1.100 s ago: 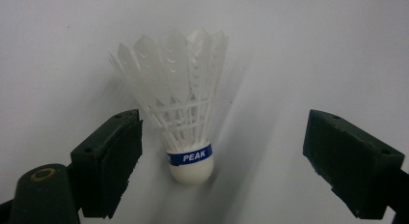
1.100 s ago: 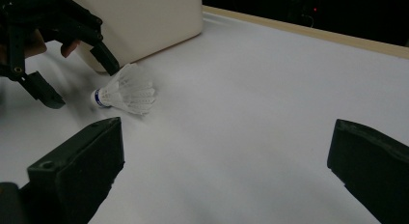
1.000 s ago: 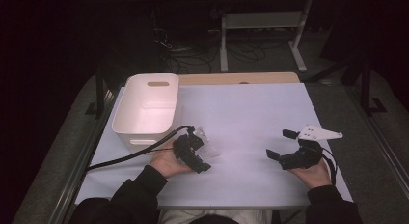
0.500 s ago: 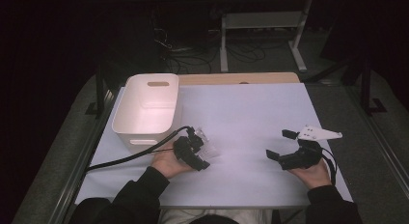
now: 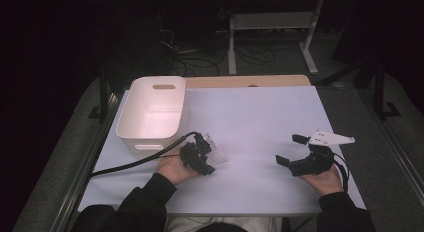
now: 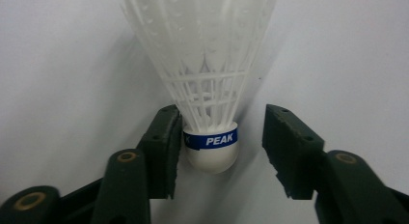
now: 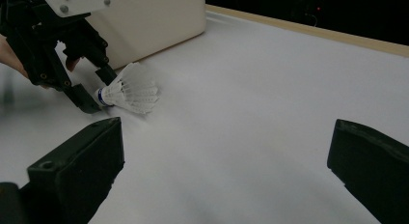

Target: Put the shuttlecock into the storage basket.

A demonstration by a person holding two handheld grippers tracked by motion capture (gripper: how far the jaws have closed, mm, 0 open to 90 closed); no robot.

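A white feather shuttlecock with a blue band marked PEAK lies on the white table cover, its cork end toward my left gripper. The left gripper's jaws have just been closing with the cork between them. One pad touches the cork and band, and the other still stands a clear gap off. From above, the left gripper lies low at centre left, with the shuttlecock at its tips. My right gripper rests at the right, open and holding nothing. The right gripper view shows the shuttlecock and the left gripper beyond its own wide jaws.
A white plastic bin stands at the back left of the table, just behind the left hand; its wall also appears in the right gripper view. A black cable trails left from the left gripper. The wooden table edge runs along the far side.
The left gripper's jaws have drawn in around the shuttlecock's cork. Both hands have stayed where they were.
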